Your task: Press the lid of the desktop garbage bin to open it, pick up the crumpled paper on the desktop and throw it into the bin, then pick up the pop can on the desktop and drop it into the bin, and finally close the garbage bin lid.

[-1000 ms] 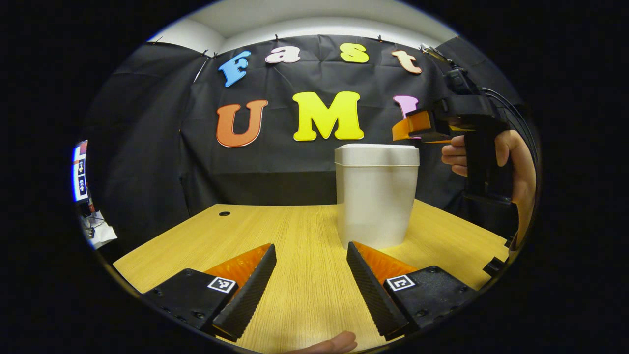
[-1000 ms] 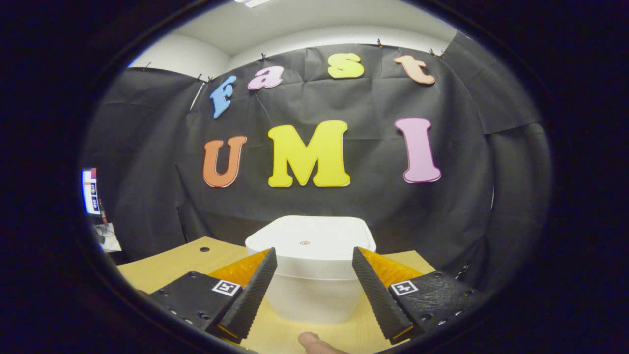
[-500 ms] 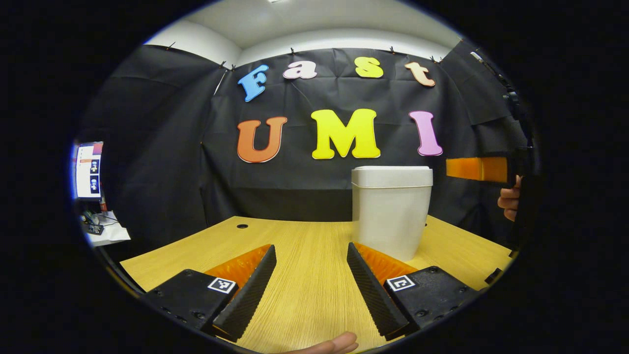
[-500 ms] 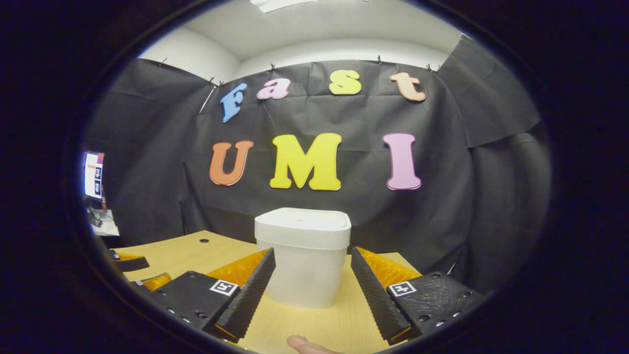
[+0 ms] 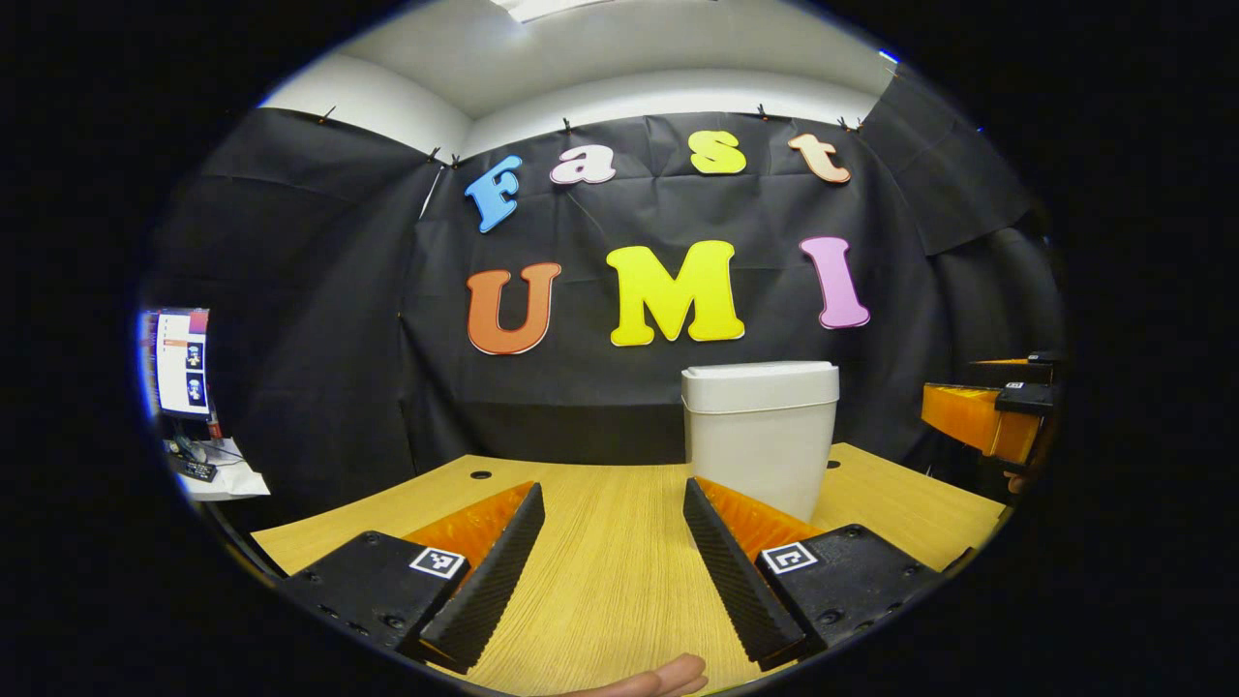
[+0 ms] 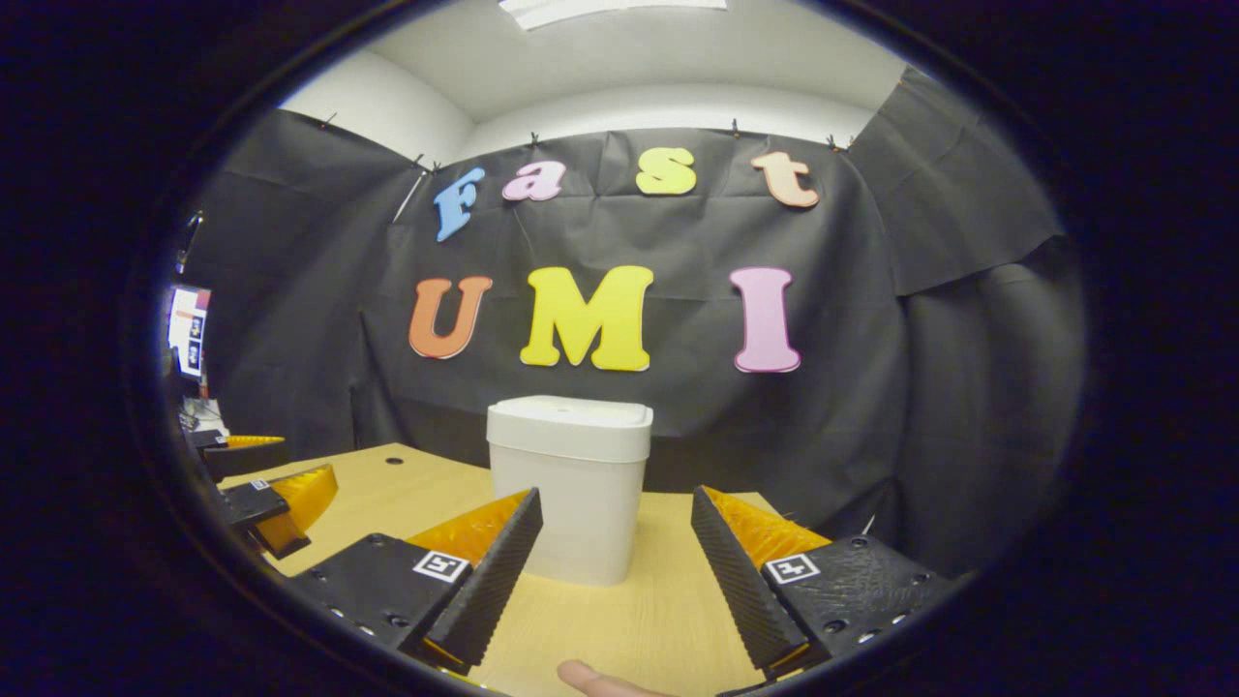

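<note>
Right gripper view first: the bin (image 6: 569, 489) is sitting on the worktop (image 6: 639, 620) with its lid (image 6: 569, 426) down flat, so we're reading the closing step as done. A second ago we were hovering right over that lid; now we're pulling back and the bin is sitting well apart from our right gripper (image 6: 617, 566), whose fingers are spread wide and holding nothing. No crumpled paper or can is lying on the wood we can see, so we're guessing both went in. In the left gripper view the bin (image 5: 760, 436) is standing just past our left gripper (image 5: 613, 561), also wide and empty, with the right gripper (image 5: 982, 416) drifting off at the edge.
</note>
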Motion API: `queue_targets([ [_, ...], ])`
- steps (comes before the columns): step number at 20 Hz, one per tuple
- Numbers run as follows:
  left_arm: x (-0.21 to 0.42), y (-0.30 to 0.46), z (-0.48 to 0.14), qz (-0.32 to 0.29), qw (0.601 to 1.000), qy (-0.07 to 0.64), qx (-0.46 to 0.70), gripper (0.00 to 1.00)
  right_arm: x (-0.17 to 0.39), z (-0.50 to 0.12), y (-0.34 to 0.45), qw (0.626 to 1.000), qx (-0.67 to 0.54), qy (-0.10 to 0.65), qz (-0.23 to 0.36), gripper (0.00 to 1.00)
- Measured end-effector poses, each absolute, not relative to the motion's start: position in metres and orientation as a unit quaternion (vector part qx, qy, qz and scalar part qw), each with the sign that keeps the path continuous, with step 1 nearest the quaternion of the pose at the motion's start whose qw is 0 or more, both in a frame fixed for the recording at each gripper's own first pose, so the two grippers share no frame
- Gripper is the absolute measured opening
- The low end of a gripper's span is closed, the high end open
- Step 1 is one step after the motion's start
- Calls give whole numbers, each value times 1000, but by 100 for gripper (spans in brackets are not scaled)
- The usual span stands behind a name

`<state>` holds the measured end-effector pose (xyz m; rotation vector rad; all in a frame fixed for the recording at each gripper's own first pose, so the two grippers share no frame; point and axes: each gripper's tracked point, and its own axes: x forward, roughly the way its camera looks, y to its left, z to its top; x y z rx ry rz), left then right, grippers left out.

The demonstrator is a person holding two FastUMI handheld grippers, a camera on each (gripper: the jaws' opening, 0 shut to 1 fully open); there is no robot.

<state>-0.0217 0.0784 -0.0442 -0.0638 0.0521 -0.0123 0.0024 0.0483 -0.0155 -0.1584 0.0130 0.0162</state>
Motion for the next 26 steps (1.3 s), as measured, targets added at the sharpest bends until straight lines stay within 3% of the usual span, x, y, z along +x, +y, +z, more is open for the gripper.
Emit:
queue_targets([
  [6, -19, 62, -30, -3, 999, 23, -31, 95, -18, -12, 59, 995, -86, -6, 49, 95],
  [26, -32, 51, -37, -31, 998, 16, -47, 95, -15, -8, 50, 997, -60, -4, 42, 95],
])
